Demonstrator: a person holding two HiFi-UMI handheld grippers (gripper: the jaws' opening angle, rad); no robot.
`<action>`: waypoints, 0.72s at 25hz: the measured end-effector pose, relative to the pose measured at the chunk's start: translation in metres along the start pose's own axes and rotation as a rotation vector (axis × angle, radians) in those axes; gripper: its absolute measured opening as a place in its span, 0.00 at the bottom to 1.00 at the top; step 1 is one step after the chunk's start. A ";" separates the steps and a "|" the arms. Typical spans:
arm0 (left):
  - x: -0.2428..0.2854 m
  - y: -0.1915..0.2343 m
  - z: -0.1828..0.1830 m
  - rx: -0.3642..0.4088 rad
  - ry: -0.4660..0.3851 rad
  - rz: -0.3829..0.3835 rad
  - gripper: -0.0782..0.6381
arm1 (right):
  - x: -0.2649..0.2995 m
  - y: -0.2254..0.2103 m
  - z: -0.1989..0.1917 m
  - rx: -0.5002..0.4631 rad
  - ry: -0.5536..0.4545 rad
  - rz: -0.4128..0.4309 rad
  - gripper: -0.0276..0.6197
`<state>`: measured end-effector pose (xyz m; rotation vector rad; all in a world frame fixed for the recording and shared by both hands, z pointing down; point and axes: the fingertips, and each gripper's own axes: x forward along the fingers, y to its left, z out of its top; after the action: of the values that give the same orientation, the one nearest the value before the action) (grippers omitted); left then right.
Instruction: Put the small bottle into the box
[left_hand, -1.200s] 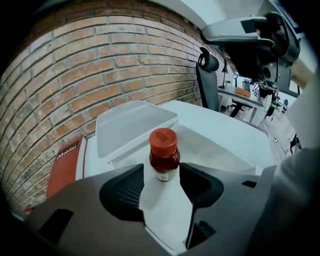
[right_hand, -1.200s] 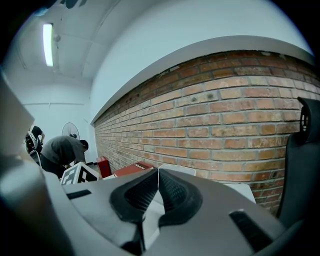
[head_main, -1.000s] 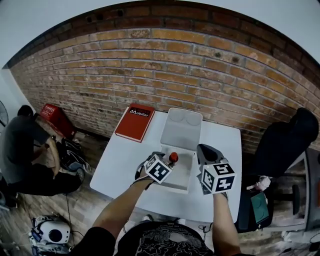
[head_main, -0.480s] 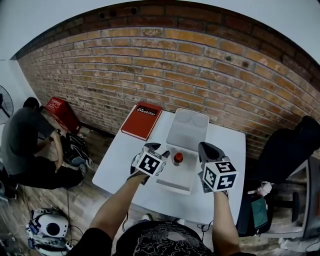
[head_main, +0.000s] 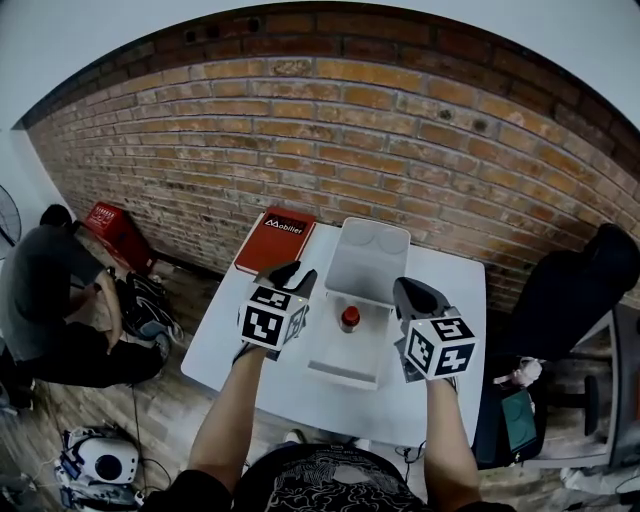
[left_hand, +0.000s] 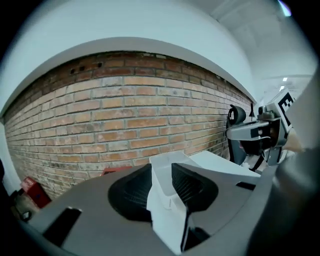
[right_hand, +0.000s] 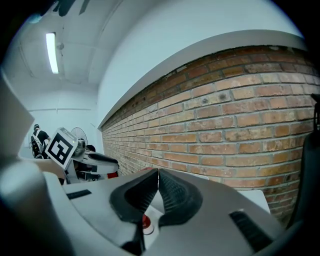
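Small bottle (head_main: 350, 318) stands centre frame in the box (head_main: 338, 371), clear of its walls. Left claw (head_main: 297, 275) released, jaws just narrowing, and right claw (head_main: 406, 290) clenched empty.

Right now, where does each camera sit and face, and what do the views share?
Head view: on the person's head, looking steeply down at table, box holding bottle; both forearms, left gripper, right gripper show.
Left gripper view: on left gripper, facing brick wall; jaws apart, just closing, empty.
Right gripper view: on right gripper, facing brick wall; jaws shut.
Shared: each gripper view shows the other gripper.
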<state>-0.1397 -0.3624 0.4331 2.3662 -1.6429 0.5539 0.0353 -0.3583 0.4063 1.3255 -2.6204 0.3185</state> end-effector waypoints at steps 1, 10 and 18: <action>-0.005 0.001 0.005 0.004 -0.018 0.009 0.30 | -0.001 -0.001 0.001 0.002 -0.001 -0.003 0.08; -0.037 0.005 0.043 -0.017 -0.149 0.033 0.20 | -0.013 -0.006 0.024 -0.003 -0.050 -0.026 0.07; -0.044 0.010 0.048 -0.026 -0.163 0.059 0.17 | -0.022 -0.009 0.032 -0.031 -0.063 -0.041 0.07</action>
<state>-0.1538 -0.3466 0.3703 2.4080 -1.7806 0.3553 0.0537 -0.3554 0.3706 1.3987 -2.6342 0.2323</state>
